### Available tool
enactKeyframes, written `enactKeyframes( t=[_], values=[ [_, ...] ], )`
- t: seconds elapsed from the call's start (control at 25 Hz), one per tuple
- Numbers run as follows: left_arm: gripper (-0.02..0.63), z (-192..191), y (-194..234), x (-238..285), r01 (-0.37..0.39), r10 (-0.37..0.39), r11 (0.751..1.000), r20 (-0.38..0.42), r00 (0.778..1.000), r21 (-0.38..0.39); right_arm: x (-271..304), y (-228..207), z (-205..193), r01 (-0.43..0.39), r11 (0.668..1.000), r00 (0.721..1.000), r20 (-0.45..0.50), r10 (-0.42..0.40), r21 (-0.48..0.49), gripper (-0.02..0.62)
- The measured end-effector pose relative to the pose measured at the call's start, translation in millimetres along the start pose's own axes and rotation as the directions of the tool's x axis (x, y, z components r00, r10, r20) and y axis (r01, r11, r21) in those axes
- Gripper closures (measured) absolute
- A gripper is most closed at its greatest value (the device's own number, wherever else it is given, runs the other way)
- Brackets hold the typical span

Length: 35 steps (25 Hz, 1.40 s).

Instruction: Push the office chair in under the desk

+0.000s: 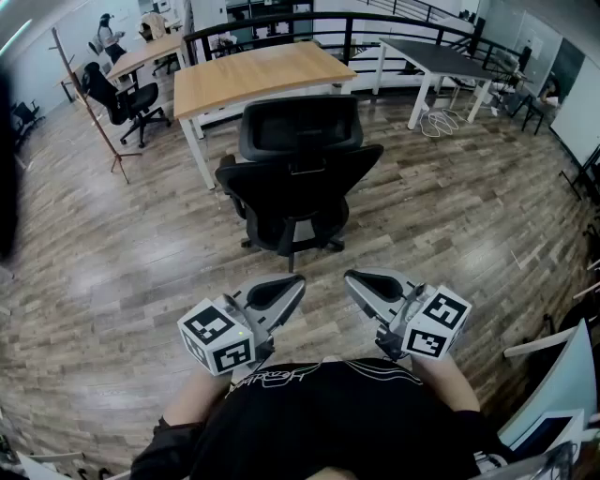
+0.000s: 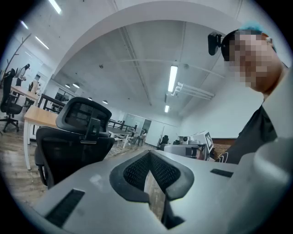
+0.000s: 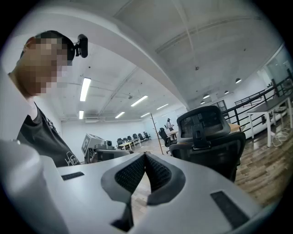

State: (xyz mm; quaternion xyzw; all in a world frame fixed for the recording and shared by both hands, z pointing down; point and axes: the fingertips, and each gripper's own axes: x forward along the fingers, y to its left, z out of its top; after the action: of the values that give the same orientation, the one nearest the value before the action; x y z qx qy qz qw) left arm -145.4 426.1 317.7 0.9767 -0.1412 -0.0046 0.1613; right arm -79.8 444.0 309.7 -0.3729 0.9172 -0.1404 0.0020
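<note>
Railing (image 1: 347,23): black metal bars, curving across the far side of the room.
Dark table (image 1: 441,58): dark top on white legs, just in front of the railing's right stretch.
Wire frame (image 1: 439,120): white, on the floor by the dark table, on the near side of the railing; what it is cannot be told.
Far table (image 1: 141,54): light wood top, left of the railing's left end.
Spare chair (image 1: 127,98): black, on castors, left of the railing, at the far table.
Coat stand (image 1: 89,103): thin wooden pole on spread feet, well left of the railing.
Person (image 1: 108,33): by the far table, well left of the railing; too small for detail.
Floor (image 1: 112,253): wood-look planks, spreading from the railing towards the camera.
Ceiling lights (image 2: 172,78): lit strip tubes, high above the railing.
</note>
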Motion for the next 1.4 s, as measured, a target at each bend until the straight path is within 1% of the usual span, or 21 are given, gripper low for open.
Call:
enactKeyframes(
  t=[0.28,0.44,0.52,0.64,0.8,0.92,1.08,1.28,1.4],
  values=[
    [0.598,-1,-1,15,-0.018,0.018,1.000,-0.008,1.000,0.003,-8,-12,7,-0.003,1.000,1.000,0.015,0.003,0.007,0.555],
    [0.598,2,0,31,-0.017,0.017,1.000,0.003,1.000,-0.019,-15,-30,10,0.003,1.000,1.000,0.017,-0.003,0.009,0.555],
    [0.598,5,2,41,-0.026,0.026,1.000,0.008,1.000,-0.018,-21,-41,14,0.010,1.000,1.000,0.024,-0.010,0.004,0.555],
    [0.598,9,5,57,-0.053,0.053,0.999,0.010,0.999,0.005,-32,-57,23,0.015,1.000,0.999,0.040,-0.014,-0.021,0.554],
    [0.598,12,3,79,-0.075,0.075,0.997,0.017,0.997,0.034,-46,-77,29,0.010,0.998,0.999,0.036,-0.008,-0.056,0.554],
    [0.598,11,-3,95,-0.101,0.100,0.993,0.027,0.995,0.061,-59,-87,29,-0.011,0.998,0.999,0.034,0.013,-0.068,0.554],
    [0.598,6,-11,112,-0.139,0.135,0.986,0.039,0.990,0.096,-75,-99,28,-0.031,0.994,0.999,0.023,0.034,-0.108,0.554],
    [0.598,-3,1,118,-0.184,0.182,0.978,0.021,0.983,0.099,-77,-117,24,-0.020,0.992,1.000,0.011,0.022,-0.127,0.553],
    [0.597,-8,13,118,-0.211,0.212,0.969,0.008,0.977,0.128,-72,-129,17,-0.007,0.990,1.000,-0.006,0.007,-0.144,0.552]
  ],
)
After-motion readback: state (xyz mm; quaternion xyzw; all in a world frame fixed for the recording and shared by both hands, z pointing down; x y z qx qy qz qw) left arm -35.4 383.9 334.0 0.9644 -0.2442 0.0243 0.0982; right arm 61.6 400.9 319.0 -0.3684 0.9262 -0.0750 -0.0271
